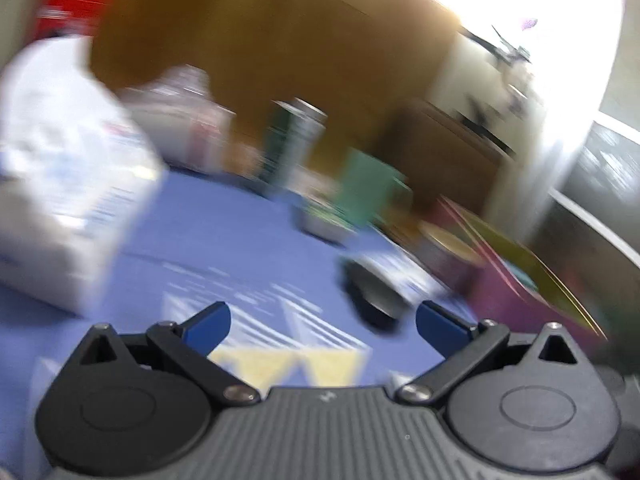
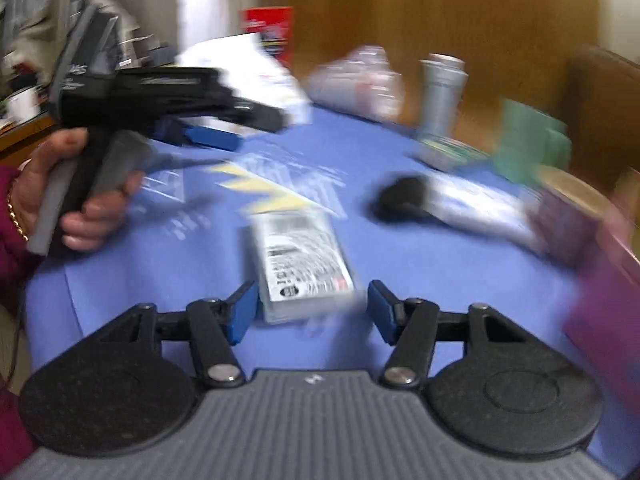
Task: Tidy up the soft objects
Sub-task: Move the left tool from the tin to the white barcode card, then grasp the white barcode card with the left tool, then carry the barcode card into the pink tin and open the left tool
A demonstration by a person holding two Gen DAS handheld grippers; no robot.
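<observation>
We hold both claws open and empty above the blue cloth-covered tabletop. The right claw has its blue fingers apart, and the small flat white packet with a printed label lies just in front of them, near the middle of the cloth. The left claw is also spread, further left. The packet looks light and soft, maybe slippery in its wrapper, so we think gripping across its narrow sides is best.
</observation>
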